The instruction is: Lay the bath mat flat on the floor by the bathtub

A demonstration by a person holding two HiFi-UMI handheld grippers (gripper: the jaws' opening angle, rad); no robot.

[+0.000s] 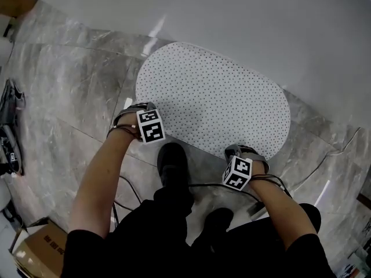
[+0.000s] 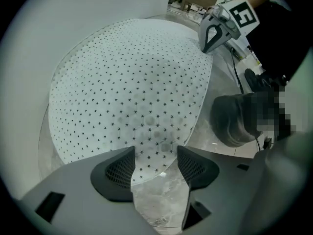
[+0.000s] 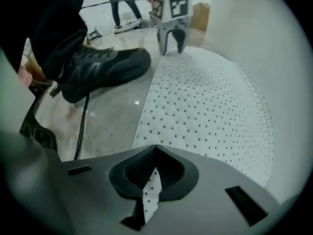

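Observation:
The white oval bath mat (image 1: pixel 214 100), dotted with small dark stars, lies spread flat on the grey marble floor against the white bathtub wall (image 1: pixel 261 22). My left gripper (image 1: pixel 130 112) hovers over the mat's near left edge. In the left gripper view it (image 2: pixel 155 165) stands open, with the mat's rim (image 2: pixel 132 82) showing in the gap and the pads not touching it. My right gripper (image 1: pixel 243 151) sits at the mat's near right edge. In the right gripper view it (image 3: pixel 155 153) is shut tip to tip, with the mat (image 3: pixel 210 111) lying below.
A person's black shoes (image 1: pixel 172 164) stand on the floor just in front of the mat, between the two grippers. A black cable (image 1: pixel 203 185) trails across the tiles. A cardboard box (image 1: pixel 37 251) sits at the lower left, and dark gear (image 1: pixel 8 132) lies at the left edge.

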